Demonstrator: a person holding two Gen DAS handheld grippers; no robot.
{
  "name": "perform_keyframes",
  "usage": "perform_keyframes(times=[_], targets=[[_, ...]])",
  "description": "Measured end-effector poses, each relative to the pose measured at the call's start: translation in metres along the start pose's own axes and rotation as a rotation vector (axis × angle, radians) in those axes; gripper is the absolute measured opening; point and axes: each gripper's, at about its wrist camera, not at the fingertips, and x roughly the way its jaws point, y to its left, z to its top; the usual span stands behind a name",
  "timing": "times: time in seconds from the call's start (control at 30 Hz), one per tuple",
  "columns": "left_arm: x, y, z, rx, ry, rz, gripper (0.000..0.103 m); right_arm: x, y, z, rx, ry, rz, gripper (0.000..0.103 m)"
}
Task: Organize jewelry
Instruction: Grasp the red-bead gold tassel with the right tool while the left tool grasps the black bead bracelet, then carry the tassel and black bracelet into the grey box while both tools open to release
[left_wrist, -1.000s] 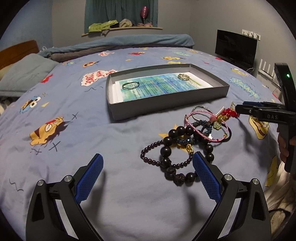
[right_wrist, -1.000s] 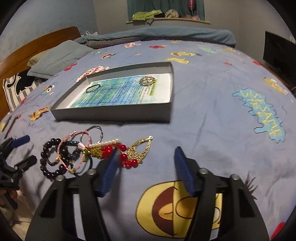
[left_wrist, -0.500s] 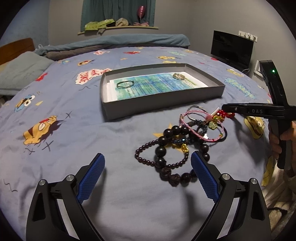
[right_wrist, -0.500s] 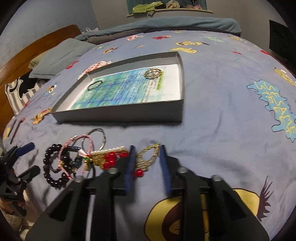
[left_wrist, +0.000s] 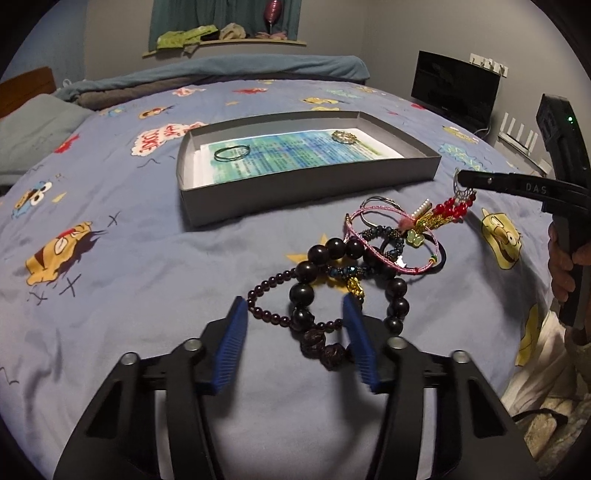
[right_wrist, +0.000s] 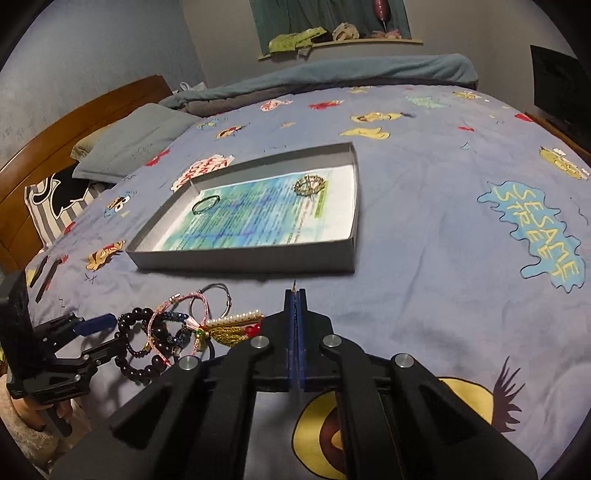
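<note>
Now the gold-and-red earring (left_wrist: 448, 214) is pinched by its top, half lifted off the bedspread (left_wrist: 147, 280).

Its hook end is clamped between the closed fingers of the right gripper (right_wrist: 295, 295), so the red beads and gold fringe trail down onto the jewelry pile (left_wrist: 369, 254), just in front of the grey tray (left_wrist: 314, 184); holding it by the thin top likely lets it come away from the pink cord bracelet (left_wrist: 384, 240) it lies against, though it could snag. The tray sits close behind the pile, already holding a dark ring (left_wrist: 232, 152) and a gold brooch (left_wrist: 343, 136), plainly the sorting spot. The left gripper (left_wrist: 293, 339) has its blue pads apart, straddling the dark bead bracelets (left_wrist: 314, 288) at the pile's near edge, seemingly to pin or take one.
</note>
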Motion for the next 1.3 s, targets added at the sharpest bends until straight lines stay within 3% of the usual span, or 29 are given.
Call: perform_keyframes(times=[0.1,0.23,0.43,0.7,1.0,1.3], targets=[[0.003,-0.002,0.002,0.013,-0.002,0.007,0.039,-0.003,0.003,0.002,-0.009,-0.007,-0.001,0.001],[0.012,-0.006,0.003,0.046,0.033,0.012,0.015,-0.006,0.007,0.002,-0.019,-0.015,-0.001,0.001],[-0.002,-0.001,0.009,0.019,-0.004,-0.027,0.015,-0.018,0.014,0.005,-0.037,-0.044,0.003,0.001],[-0.049,-0.004,0.036,0.035,-0.124,-0.047,0.015,-0.046,0.025,0.024,-0.08,-0.121,-0.009,0.001],[-0.079,0.016,0.083,0.014,-0.196,0.003,0.015,-0.069,0.029,0.066,-0.121,-0.213,-0.059,0.001],[-0.066,0.031,0.131,0.022,-0.228,0.049,0.015,-0.05,0.035,0.104,-0.12,-0.238,-0.071,0.001]])
